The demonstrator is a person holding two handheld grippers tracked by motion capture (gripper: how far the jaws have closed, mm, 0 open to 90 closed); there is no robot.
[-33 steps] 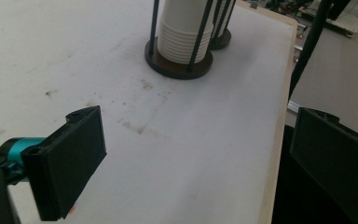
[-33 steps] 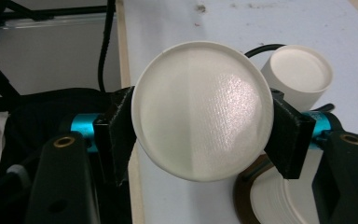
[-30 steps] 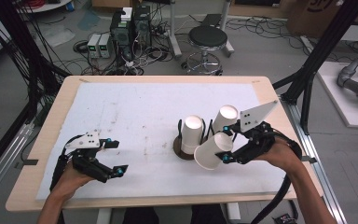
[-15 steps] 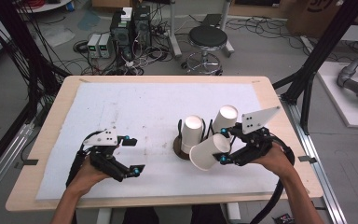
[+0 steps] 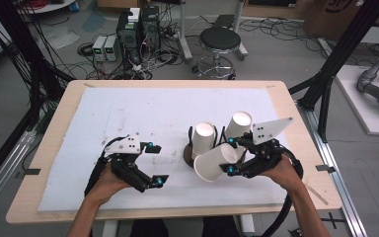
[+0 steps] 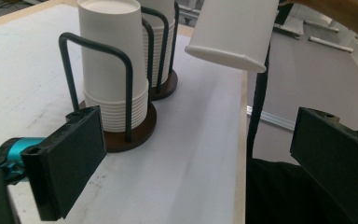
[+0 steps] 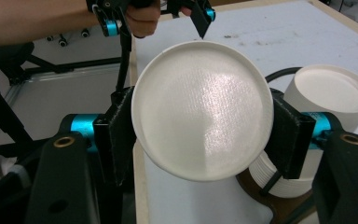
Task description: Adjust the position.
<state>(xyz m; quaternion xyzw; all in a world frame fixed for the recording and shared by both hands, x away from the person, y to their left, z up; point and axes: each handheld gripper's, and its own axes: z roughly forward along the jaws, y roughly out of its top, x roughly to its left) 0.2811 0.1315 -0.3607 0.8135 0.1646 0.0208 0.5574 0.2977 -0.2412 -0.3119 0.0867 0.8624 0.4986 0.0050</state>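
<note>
Wooden counter (image 5: pixel 296 123) covered by a white mat (image 5: pixel 143 113), lightly stained. Beyond: stool (image 5: pixel 219 39), computer boxes (image 5: pixel 135 27), loose cables on the floor. Two wire racks (image 6: pixel 121 70) of stacked cups (image 5: pixel 204 139) right of centre. Right gripper (image 5: pixel 230 155) pinching a single cup (image 5: pixel 216 162), tilted, just beside the racks. Left gripper (image 5: pixel 156 164) spread wide, holding nothing, above the mat.

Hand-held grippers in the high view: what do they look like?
Both are black with teal accents near the jaws. The left hand-held gripper and right hand-held gripper each carry a pale three-cornered plate with dark dots; black cables trail back. Forearms are bare, no sleeves.
</note>
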